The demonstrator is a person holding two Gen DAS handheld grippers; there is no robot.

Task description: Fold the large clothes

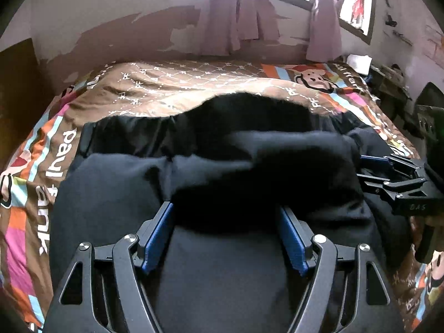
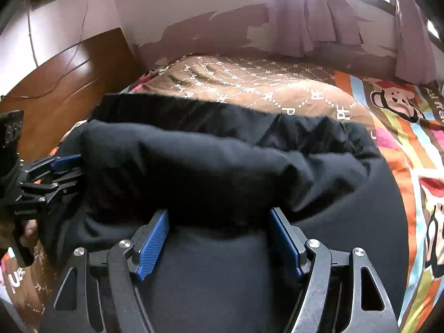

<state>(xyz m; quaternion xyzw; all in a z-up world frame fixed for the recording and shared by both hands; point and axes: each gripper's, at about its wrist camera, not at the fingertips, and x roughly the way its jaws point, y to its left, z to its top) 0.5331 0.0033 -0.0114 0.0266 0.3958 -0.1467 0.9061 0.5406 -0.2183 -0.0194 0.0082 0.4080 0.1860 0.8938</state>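
Note:
A large black garment (image 1: pixel 222 272) (image 2: pixel 222 283) lies spread on the bed. A thick, blurred fold of it (image 1: pixel 277 163) (image 2: pixel 194 166) is turned over toward the far side and lies across both grippers' fingertips, hiding them. My left gripper (image 1: pixel 224 208) has its blue pads (image 1: pixel 156 238) wide apart, with flat cloth below them. My right gripper (image 2: pixel 219 211) stands the same way, and nothing is visibly pinched. Each gripper also shows in the other's view, at the fold's end: the right gripper (image 1: pixel 363 169) and the left gripper (image 2: pixel 77 169).
A brown bedspread (image 1: pixel 166 86) (image 2: pixel 249 83) with monkey prints and coloured stripes covers the bed. A wooden headboard (image 2: pixel 69 83) stands at the left. Purple curtains (image 1: pixel 236 14) hang under the bright window. Dark clutter (image 1: pixel 388 83) sits beside the bed's far right corner. A hand (image 2: pixel 30 227) holds the left gripper.

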